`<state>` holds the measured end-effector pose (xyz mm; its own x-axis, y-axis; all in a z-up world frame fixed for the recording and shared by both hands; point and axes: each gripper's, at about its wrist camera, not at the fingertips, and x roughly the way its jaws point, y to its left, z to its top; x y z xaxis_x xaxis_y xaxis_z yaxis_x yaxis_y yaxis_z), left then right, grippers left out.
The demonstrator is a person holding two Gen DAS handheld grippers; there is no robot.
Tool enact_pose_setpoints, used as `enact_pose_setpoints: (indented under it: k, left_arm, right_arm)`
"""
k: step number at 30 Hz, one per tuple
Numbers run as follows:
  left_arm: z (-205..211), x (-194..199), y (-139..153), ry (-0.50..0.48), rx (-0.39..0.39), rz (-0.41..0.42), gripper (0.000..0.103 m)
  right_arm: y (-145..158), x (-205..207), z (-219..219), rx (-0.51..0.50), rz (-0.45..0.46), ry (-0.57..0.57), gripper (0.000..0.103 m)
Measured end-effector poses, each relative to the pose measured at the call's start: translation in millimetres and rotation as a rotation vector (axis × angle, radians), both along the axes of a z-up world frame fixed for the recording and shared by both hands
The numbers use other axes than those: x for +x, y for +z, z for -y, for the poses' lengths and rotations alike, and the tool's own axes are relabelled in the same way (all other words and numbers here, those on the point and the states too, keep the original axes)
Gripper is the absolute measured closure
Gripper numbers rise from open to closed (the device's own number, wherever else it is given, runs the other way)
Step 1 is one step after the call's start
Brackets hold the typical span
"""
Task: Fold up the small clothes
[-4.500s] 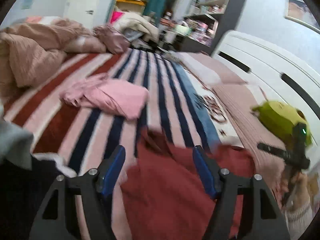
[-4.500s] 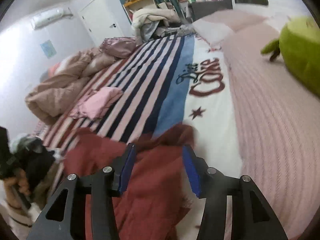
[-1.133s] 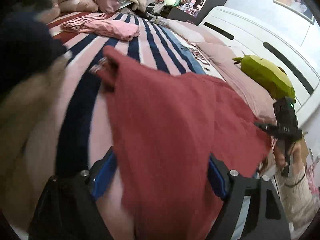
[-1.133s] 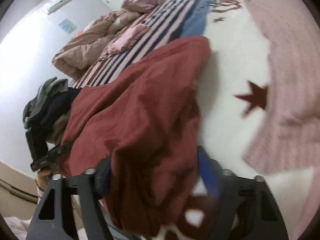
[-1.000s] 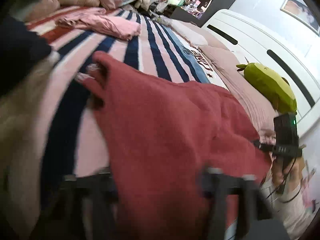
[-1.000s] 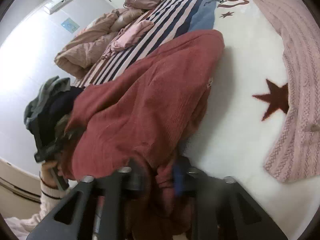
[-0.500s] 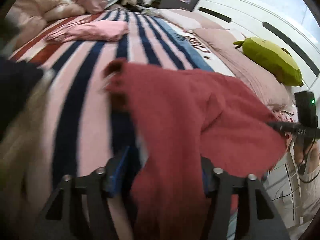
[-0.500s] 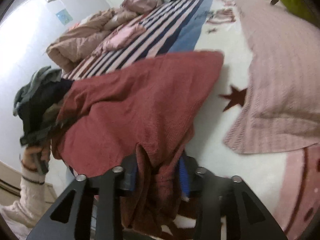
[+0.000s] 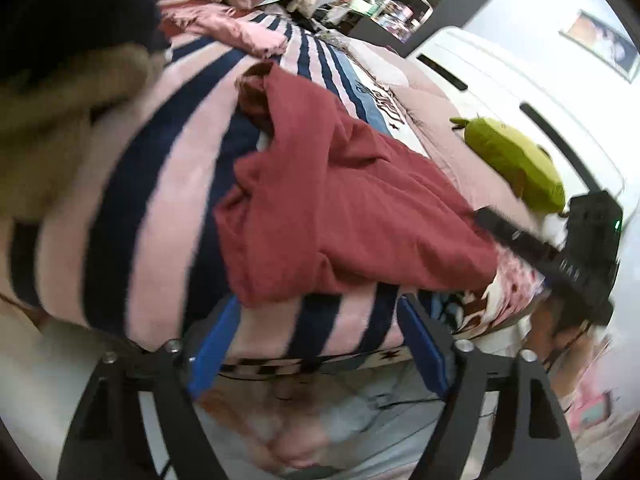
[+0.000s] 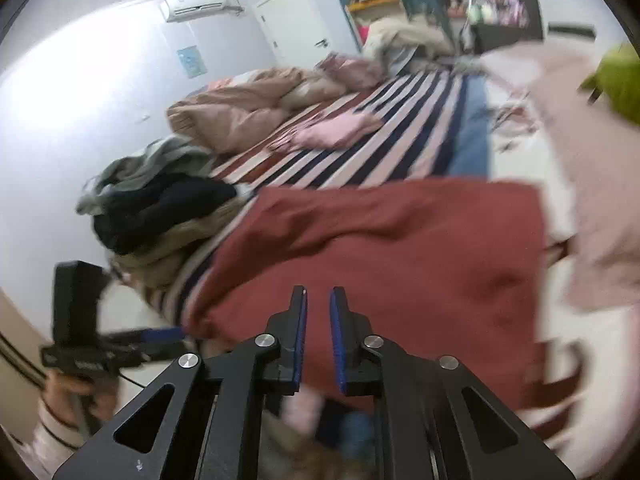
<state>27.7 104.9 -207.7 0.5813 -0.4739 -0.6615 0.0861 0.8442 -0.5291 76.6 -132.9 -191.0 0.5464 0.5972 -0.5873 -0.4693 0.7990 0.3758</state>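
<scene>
A dark red garment (image 9: 340, 208) lies folded over on the striped bedspread (image 9: 160, 184) near the bed's front edge; it also shows in the right wrist view (image 10: 400, 248). My left gripper (image 9: 316, 320) is open and empty, just off the bed's edge below the garment. My right gripper (image 10: 318, 316) has its jaws nearly together with a narrow gap and nothing between them, hovering over the garment's near edge. The right gripper's body (image 9: 560, 252) shows at the right of the left wrist view; the left gripper's body (image 10: 80, 332) shows at the lower left of the right wrist view.
A pile of dark and beige clothes (image 10: 160, 208) sits at the bed's left corner. A pink garment (image 10: 336, 128) lies farther up the stripes. A rumpled tan duvet (image 10: 248, 108) is behind it. A green plush toy (image 9: 516, 164) rests by the white headboard (image 9: 520, 92).
Both grippers have let go of the red garment and pulled back off the bed's edge. The garment now lies folded over on the bedspread.
</scene>
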Motion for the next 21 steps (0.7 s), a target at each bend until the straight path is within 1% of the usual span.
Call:
enact_pose_setpoints:
  k: [2, 5, 7, 8, 11, 14, 15, 16, 17, 18, 19, 21]
  left_arm:
    - [4.8, 3.3, -6.0, 0.011, -0.056, -0.001, 0.025]
    - [10.7, 14.4, -10.7, 0.042, -0.125, 0.007, 0.025]
    - [13.4, 22.9, -14.0, 0.077, -0.148, 0.017, 0.024]
    - [14.0, 27.1, -15.1, 0.086, -0.158, 0.02, 0.023]
    - [16.4, 41.0, -11.9, 0.118, -0.179, 0.064, 0.023]
    - [14.2, 60.9, -9.8, 0.143, -0.187, 0.075, 0.023]
    - [13.0, 67.0, -9.1, 0.149, -0.182, 0.075, 0.025]
    - [12.6, 71.5, -7.6, 0.157, -0.171, 0.075, 0.034]
    - [13.6, 76.7, -5.5, 0.163, -0.147, 0.075, 0.051]
    - [14.3, 79.7, -4.5, 0.159, -0.133, 0.074, 0.062]
    - [15.5, 83.9, -2.4, 0.151, -0.119, 0.074, 0.08]
    - [19.0, 90.2, 5.6, 0.13, -0.095, 0.092, 0.082]
  right_arm:
    - [-12.8, -0.6, -16.7, 0.006, -0.02, -0.004, 0.097]
    - [-34.1, 3.9, -30.7, -0.056, -0.06, -0.058, 0.097]
    - [-49.6, 5.5, -35.2, -0.112, -0.088, -0.092, 0.098]
    - [-56.7, 5.8, -35.5, -0.13, -0.095, -0.098, 0.101]
    - [-60.9, 1.9, -30.1, -0.116, -0.084, -0.107, 0.102]
    - [-59.3, 2.0, -27.0, -0.098, -0.101, -0.103, 0.101]
    - [-57.6, 1.1, -23.5, -0.077, -0.111, -0.096, 0.099]
    - [-55.1, 0.3, -16.4, -0.036, -0.127, -0.089, 0.098]
    - [-52.3, 0.3, -9.3, -0.002, -0.137, -0.086, 0.098]
    - [-49.2, 0.6, -2.8, 0.023, -0.138, -0.087, 0.098]
    - [-43.7, -1.2, 8.3, 0.065, -0.133, -0.087, 0.094]
    - [-31.1, -5.5, 35.7, 0.183, -0.136, -0.07, 0.093]
